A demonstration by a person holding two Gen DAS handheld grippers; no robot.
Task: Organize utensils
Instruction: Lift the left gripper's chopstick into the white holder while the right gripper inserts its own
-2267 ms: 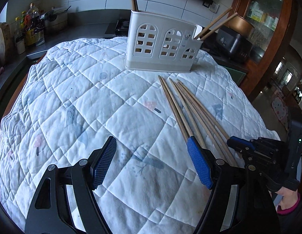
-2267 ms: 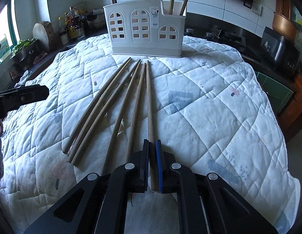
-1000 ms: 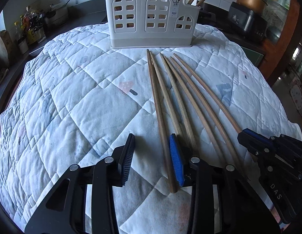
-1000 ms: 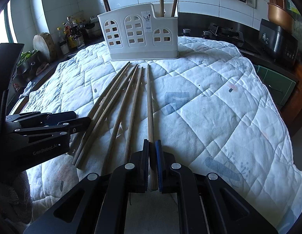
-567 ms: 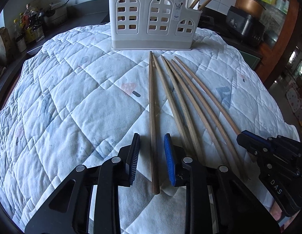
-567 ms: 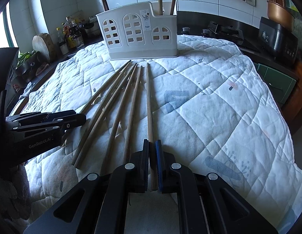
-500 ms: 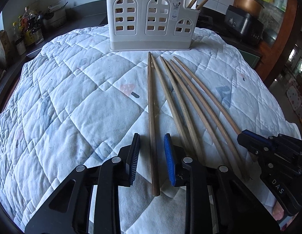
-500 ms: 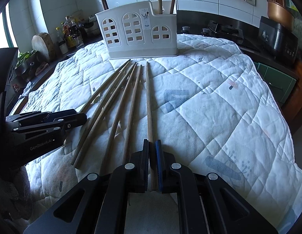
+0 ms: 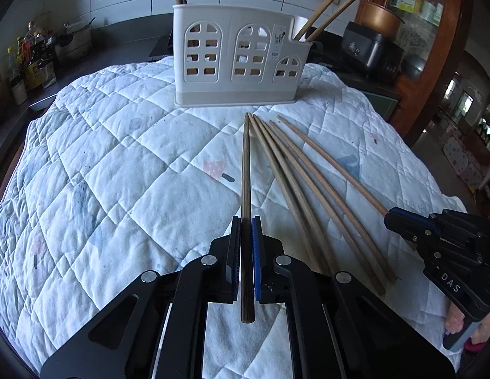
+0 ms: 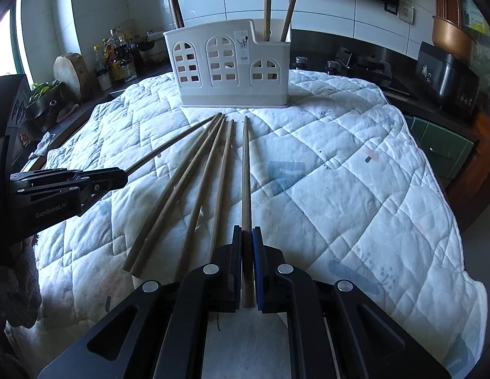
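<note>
Several long wooden chopsticks [image 9: 308,173] lie fanned on a white quilted cloth [image 9: 118,173], tips toward a white plastic utensil holder [image 9: 238,63] at the far side. My left gripper [image 9: 245,221] is shut on the leftmost chopstick [image 9: 245,164]. My right gripper [image 10: 247,230] is shut on the rightmost chopstick [image 10: 245,170]. Both held chopsticks point at the holder [image 10: 229,66]. The holder has two chopsticks [image 10: 278,3] standing in its right compartment and dark ones at its left end. The left gripper also shows in the right wrist view [image 10: 118,175], and the right gripper in the left wrist view [image 9: 390,218].
Bottles and jars [image 10: 118,57] and a round wooden block [image 10: 69,72] stand on the dark counter at the left. A stove [image 10: 358,63] and a black appliance [image 10: 447,75] are behind on the right. The cloth drops off at the right edge [image 10: 459,237].
My left gripper has moved over the leftmost chopstick and closed on it; it was open before. The right gripper stays shut on its chopstick.
</note>
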